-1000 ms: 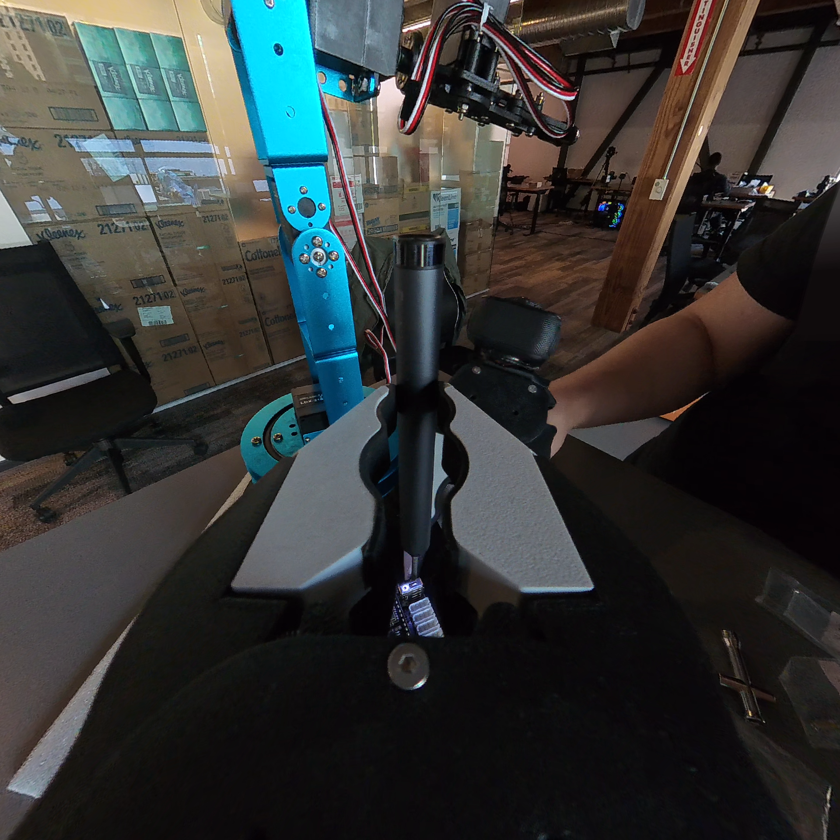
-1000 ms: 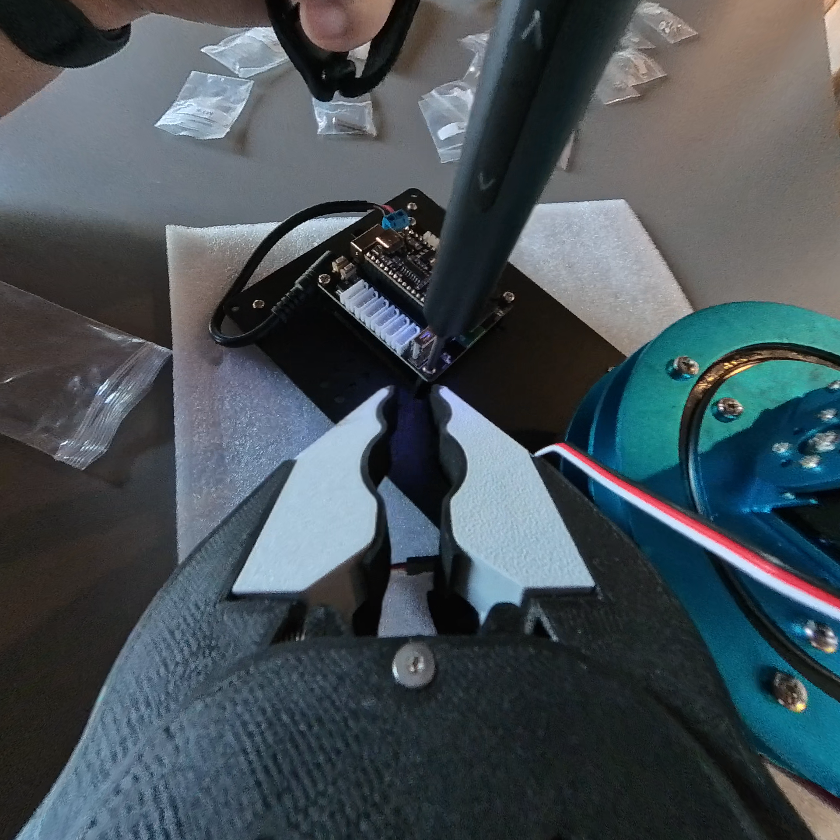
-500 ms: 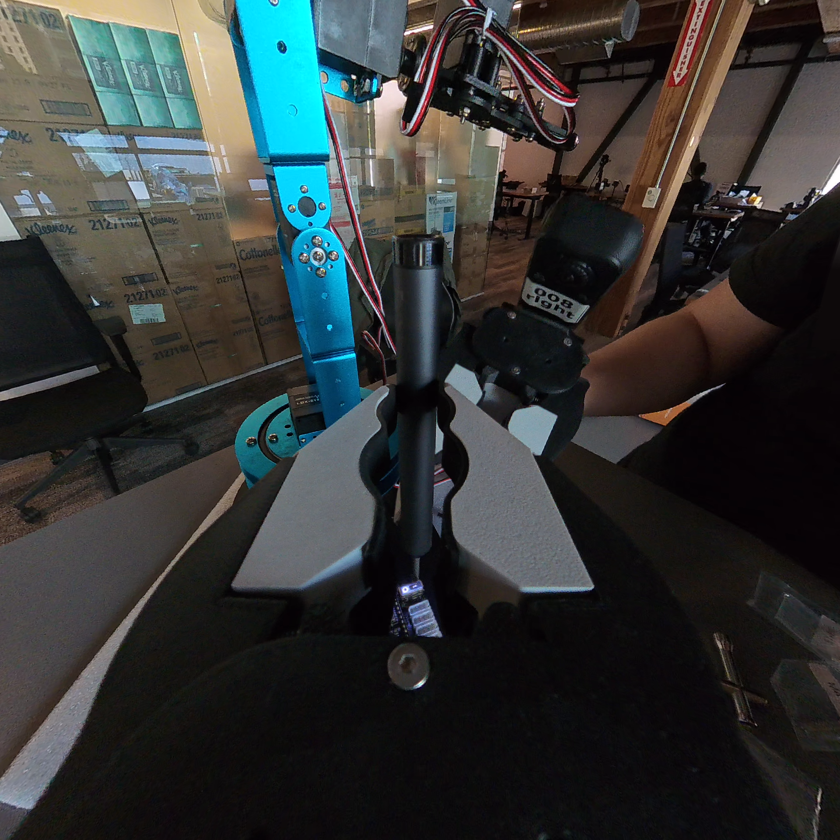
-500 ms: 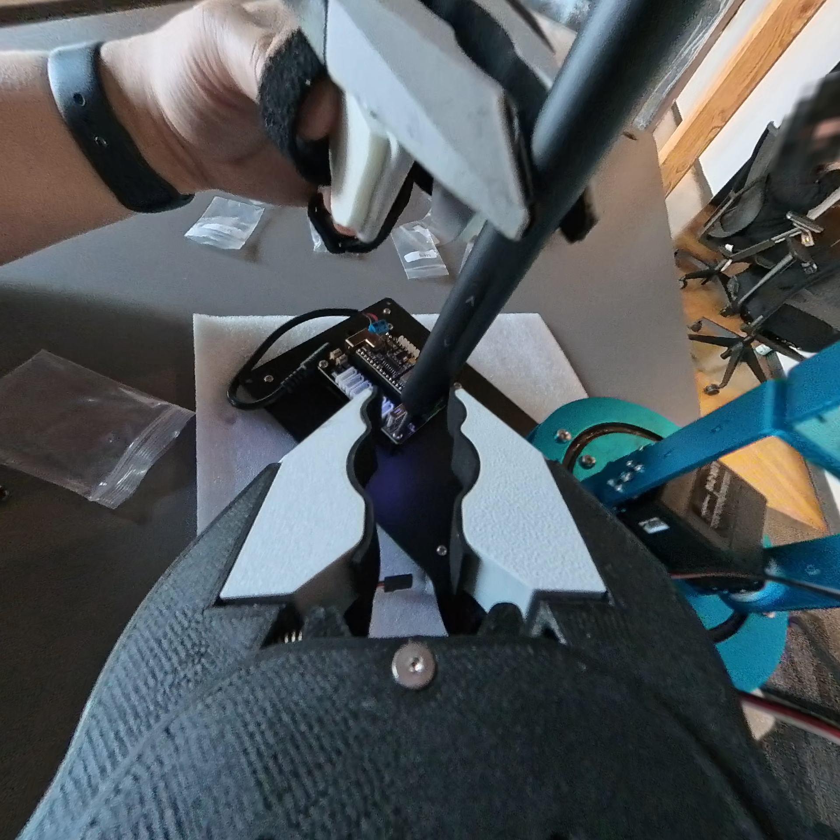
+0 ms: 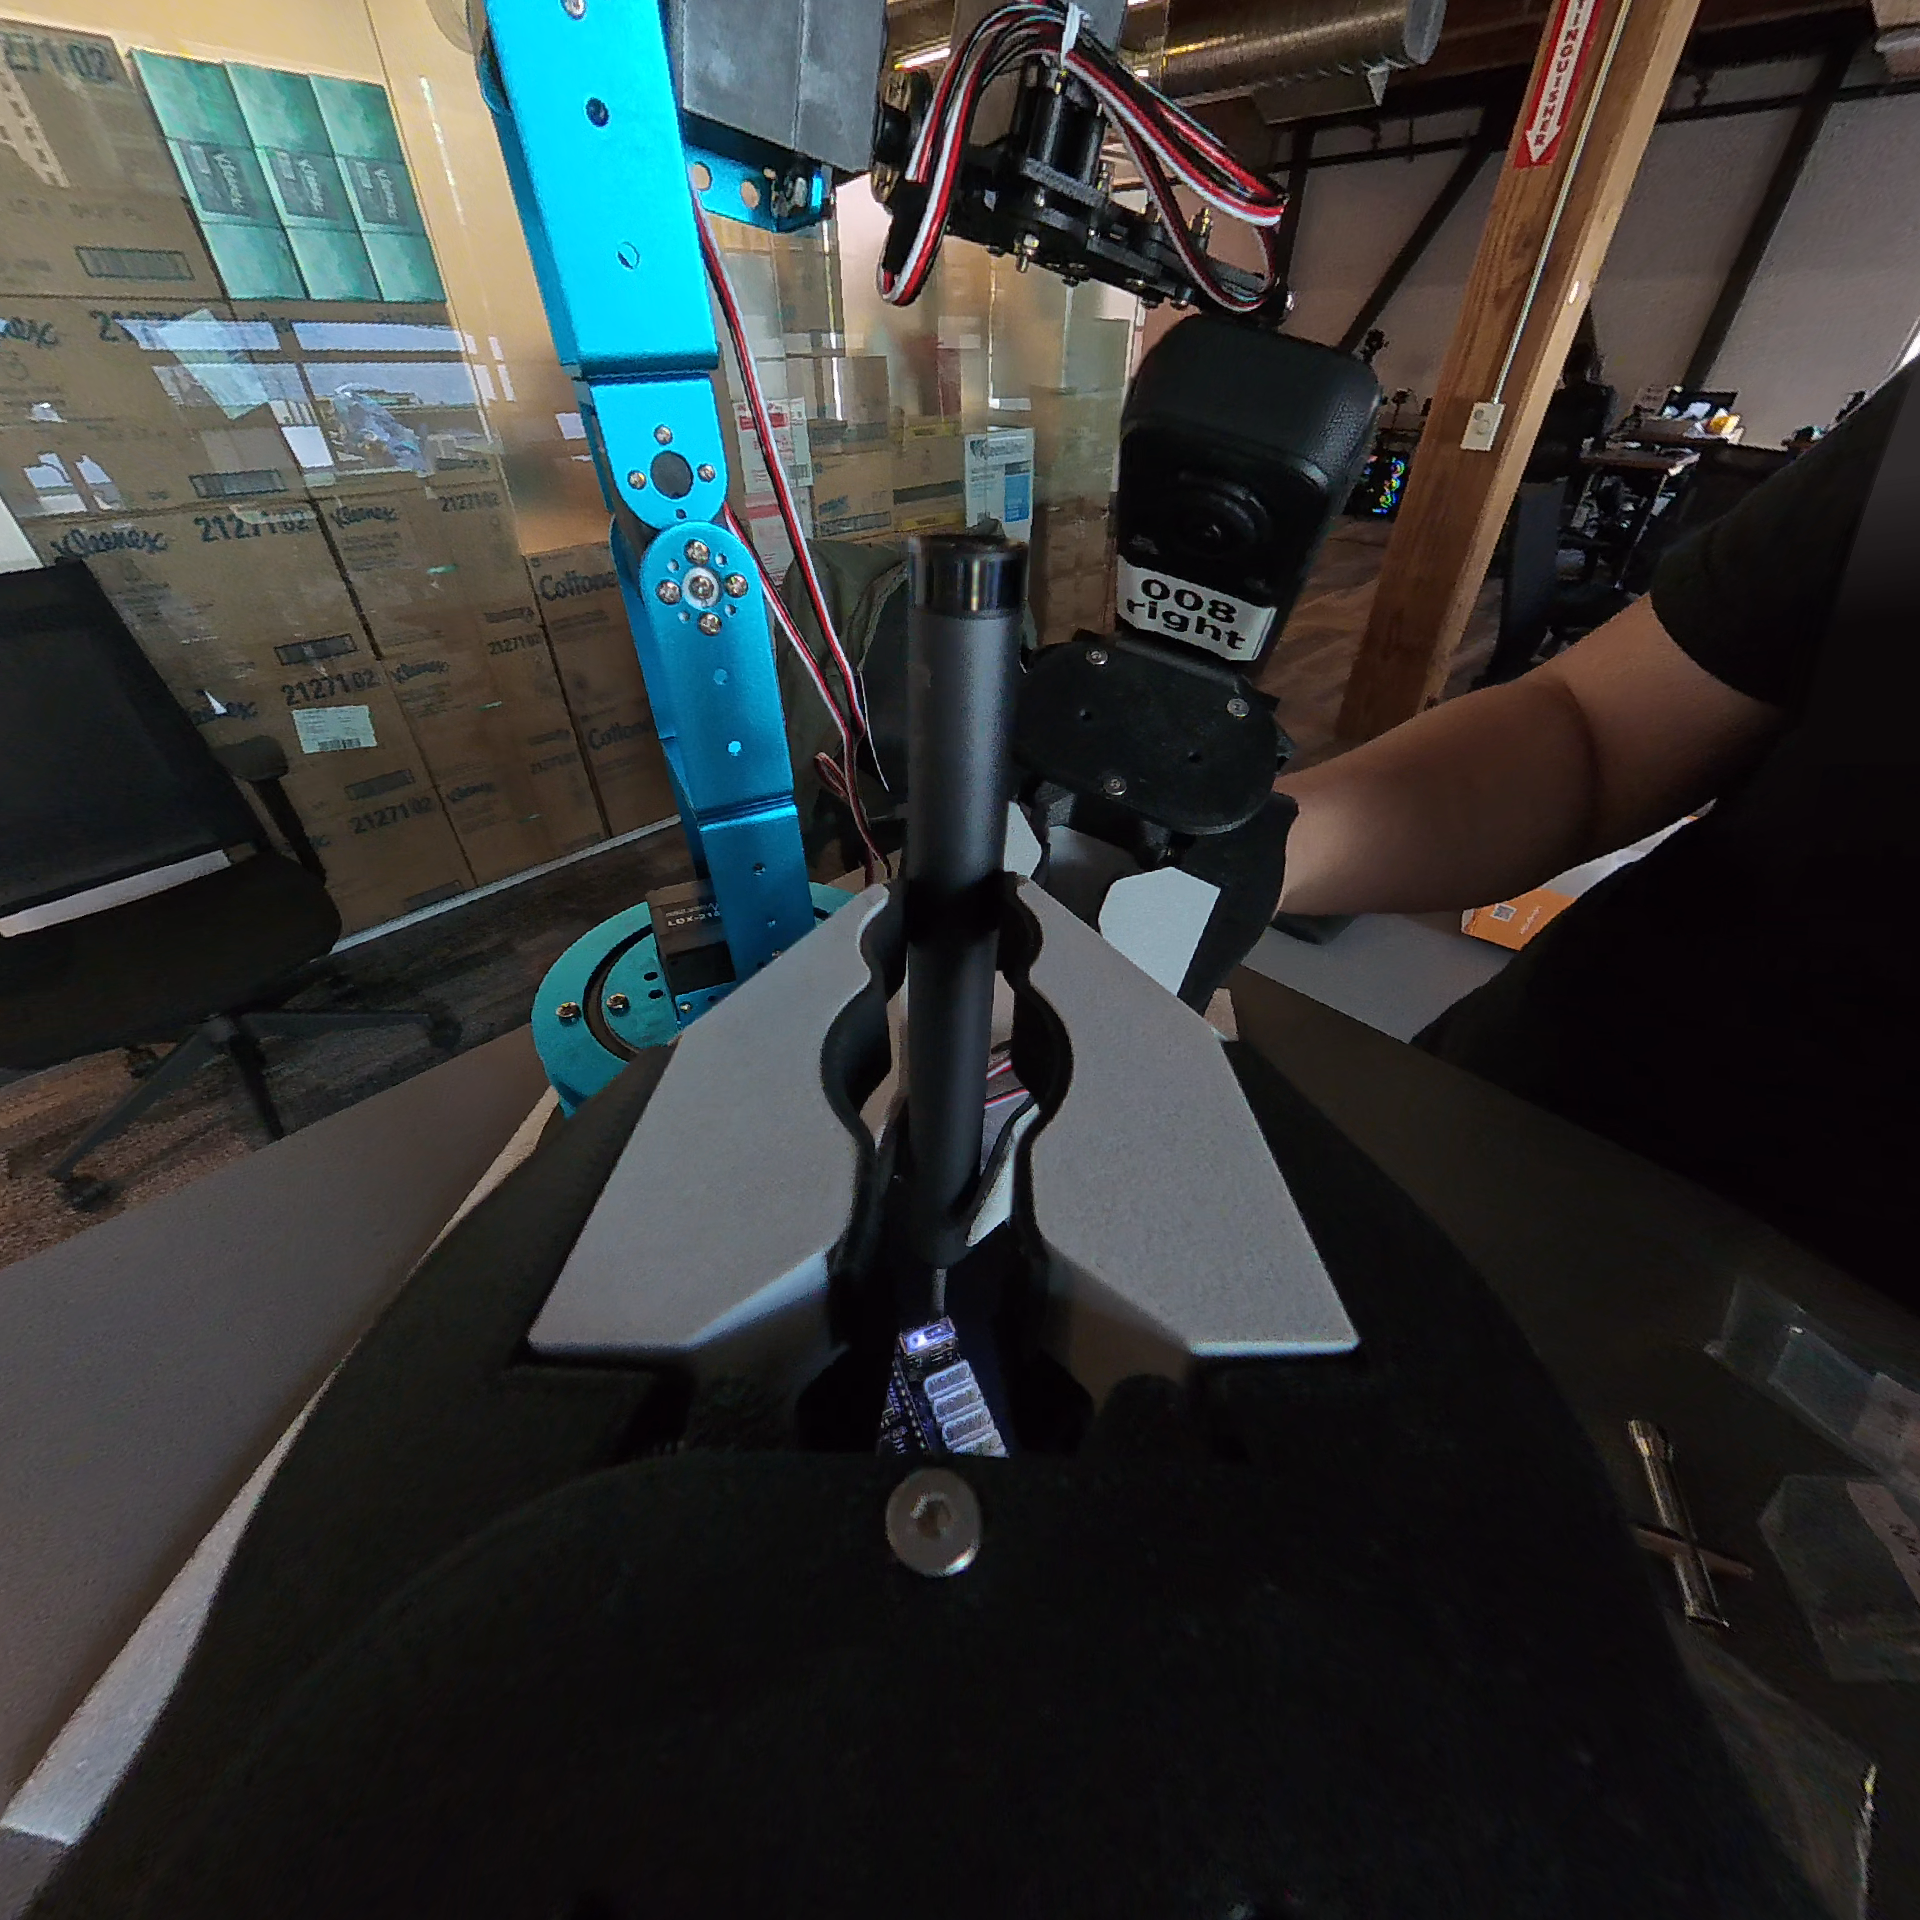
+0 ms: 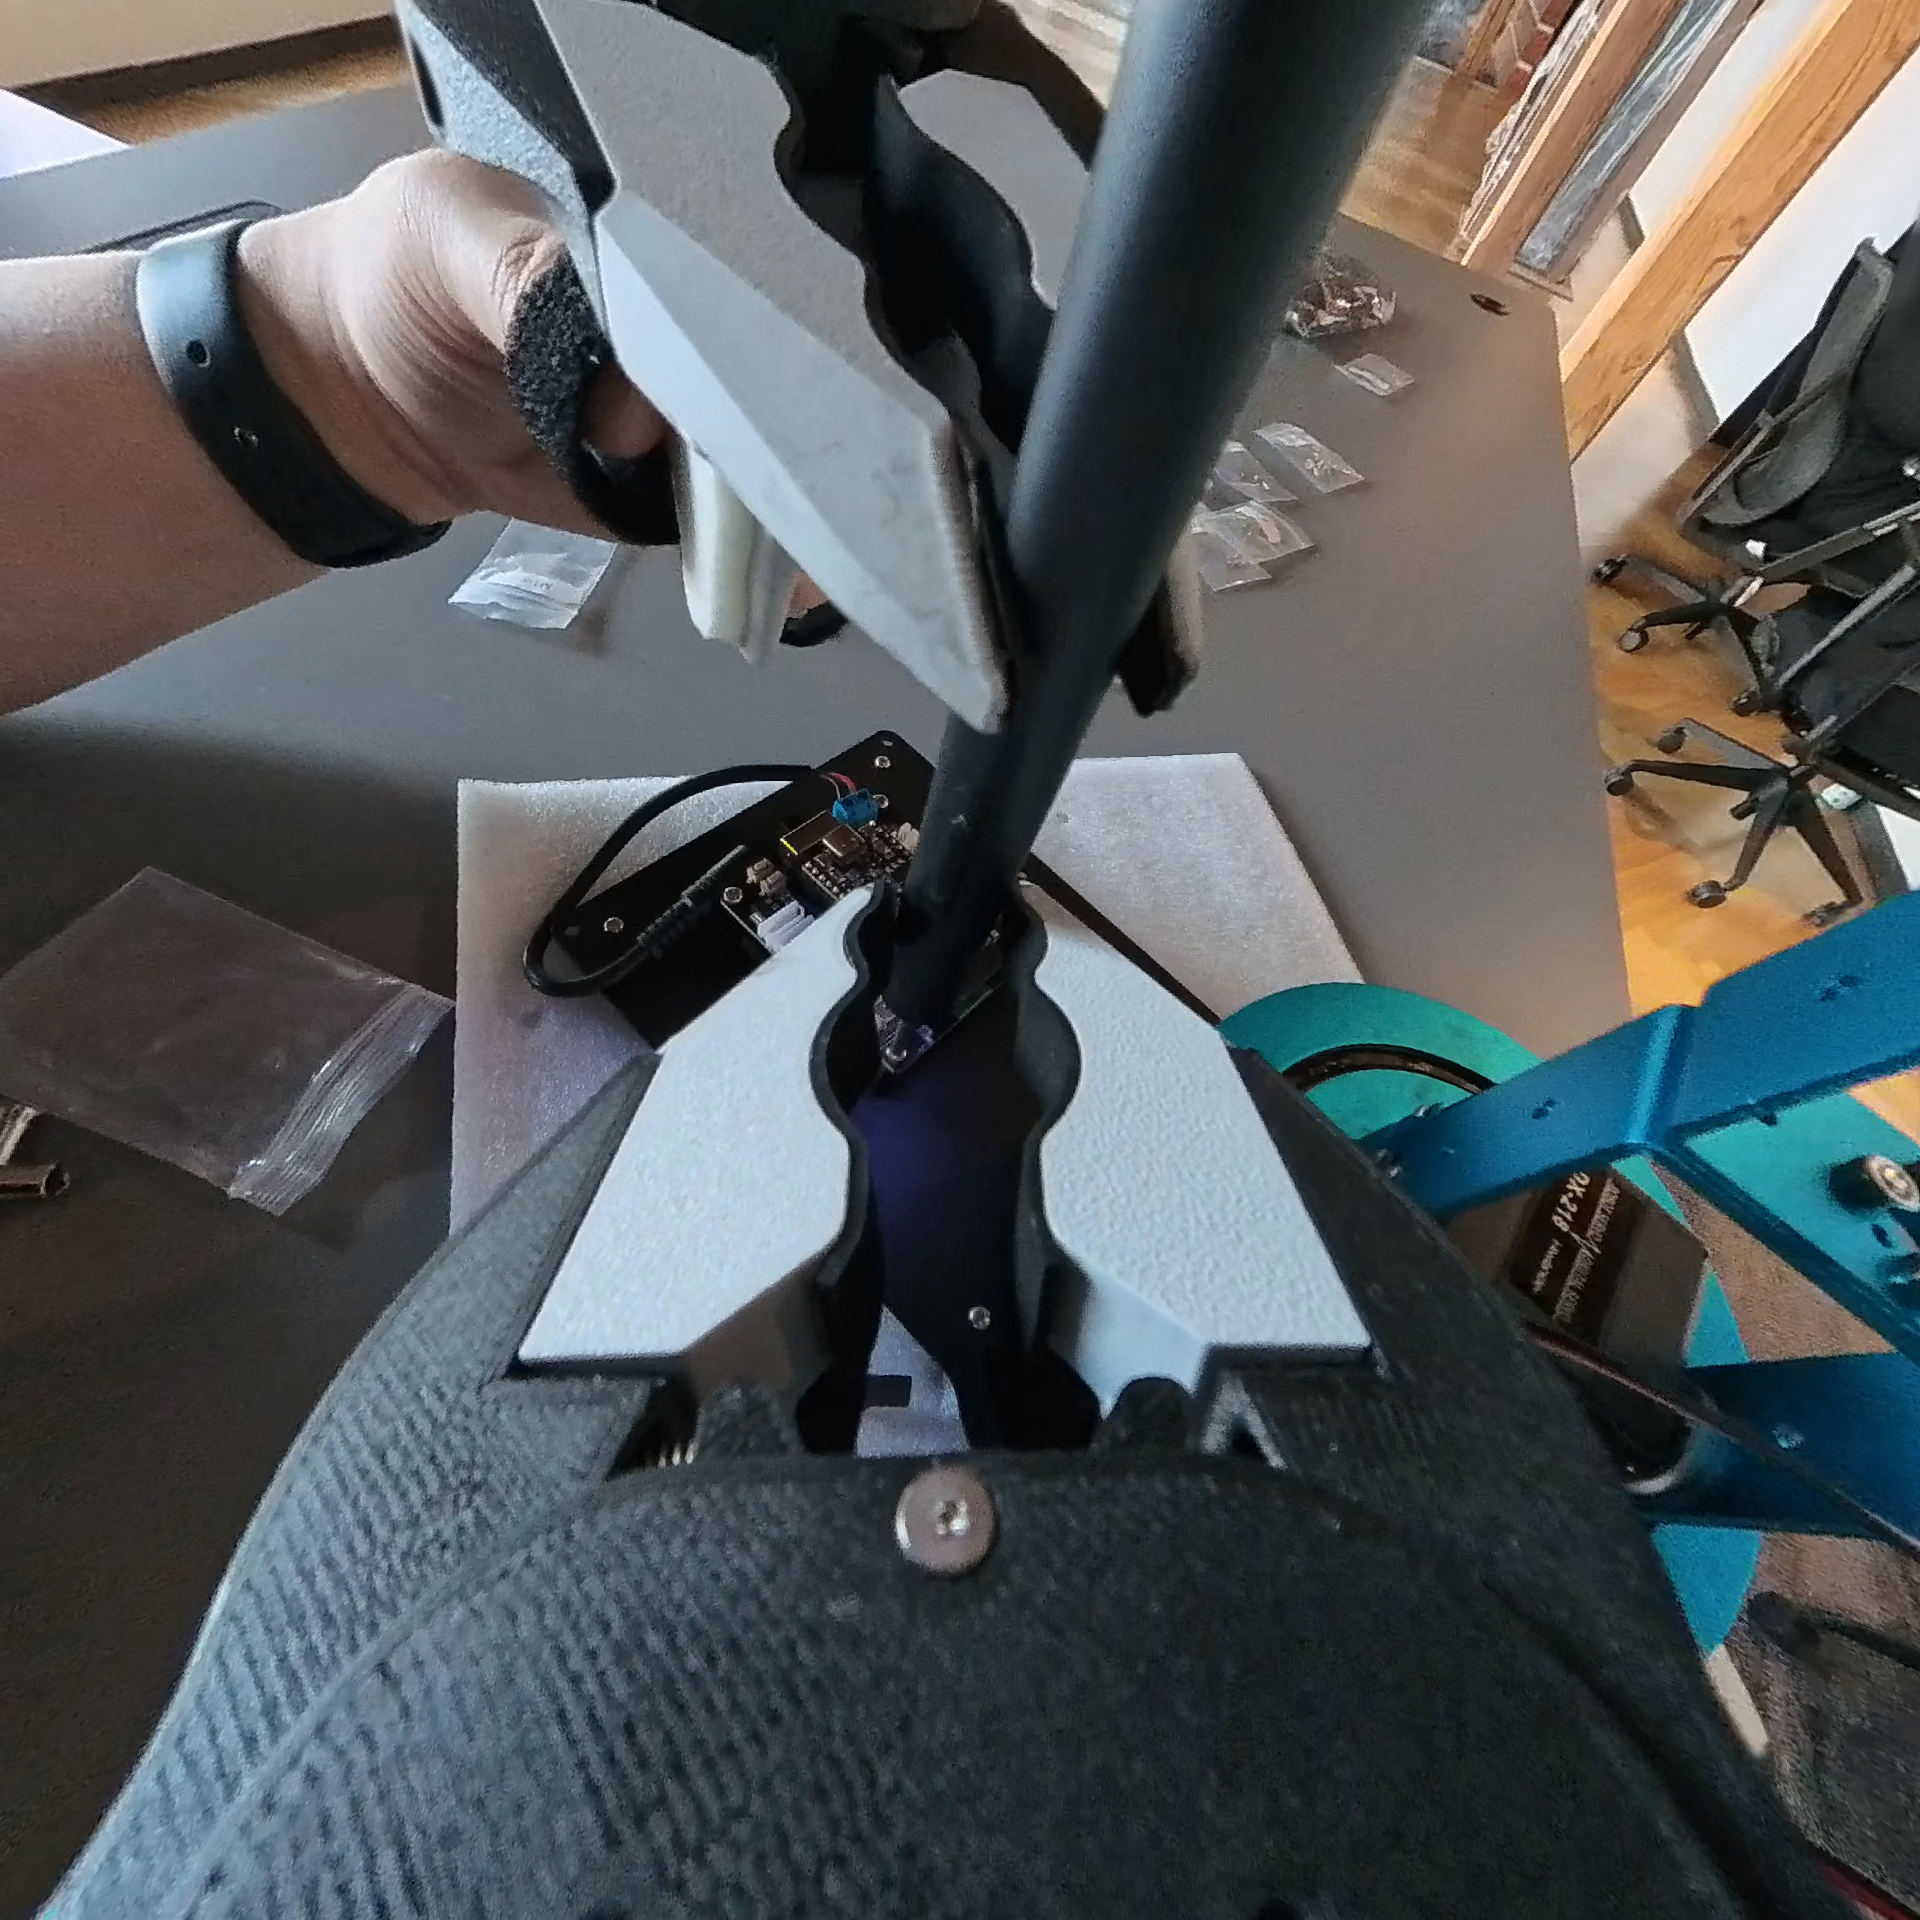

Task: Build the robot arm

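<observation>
I kept my left tool (image 5: 951, 1049) clamped round the dark screwdriver (image 5: 958, 831), upright so its tip met the circuit board (image 6: 831, 883); my right tool (image 6: 940, 1049) hung apart, empty.

The slim dark-grey cylindrical electric screwdriver (image 5: 958, 883) stands nearly upright, its lit tip on the black circuit board (image 6: 831, 873) lying on white foam (image 6: 1164, 831).

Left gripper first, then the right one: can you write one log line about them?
left gripper: shut on electric screwdriver | tip: on circuit board | right gripper: open, holds nothing, above board
</observation>
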The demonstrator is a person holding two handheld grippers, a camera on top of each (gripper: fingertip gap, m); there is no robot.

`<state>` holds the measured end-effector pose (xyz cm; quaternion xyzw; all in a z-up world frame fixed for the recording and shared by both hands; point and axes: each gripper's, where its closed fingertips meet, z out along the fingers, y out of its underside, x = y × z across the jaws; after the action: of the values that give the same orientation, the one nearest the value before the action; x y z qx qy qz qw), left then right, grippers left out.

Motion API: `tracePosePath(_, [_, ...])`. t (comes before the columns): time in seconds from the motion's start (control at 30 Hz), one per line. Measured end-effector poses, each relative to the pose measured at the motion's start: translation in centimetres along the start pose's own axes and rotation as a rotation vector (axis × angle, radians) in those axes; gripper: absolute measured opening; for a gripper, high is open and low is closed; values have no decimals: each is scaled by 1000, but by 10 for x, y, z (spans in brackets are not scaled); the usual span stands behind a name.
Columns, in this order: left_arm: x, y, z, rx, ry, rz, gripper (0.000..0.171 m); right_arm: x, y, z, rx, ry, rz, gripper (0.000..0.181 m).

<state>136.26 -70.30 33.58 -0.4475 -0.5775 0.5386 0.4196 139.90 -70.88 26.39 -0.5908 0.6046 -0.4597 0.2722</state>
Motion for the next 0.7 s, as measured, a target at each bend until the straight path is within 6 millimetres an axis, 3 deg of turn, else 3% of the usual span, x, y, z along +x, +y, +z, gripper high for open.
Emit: tracePosePath(0.7, [0, 0, 0, 12, 23, -39, 16, -1, 0, 1, 3, -48, 77, 18])
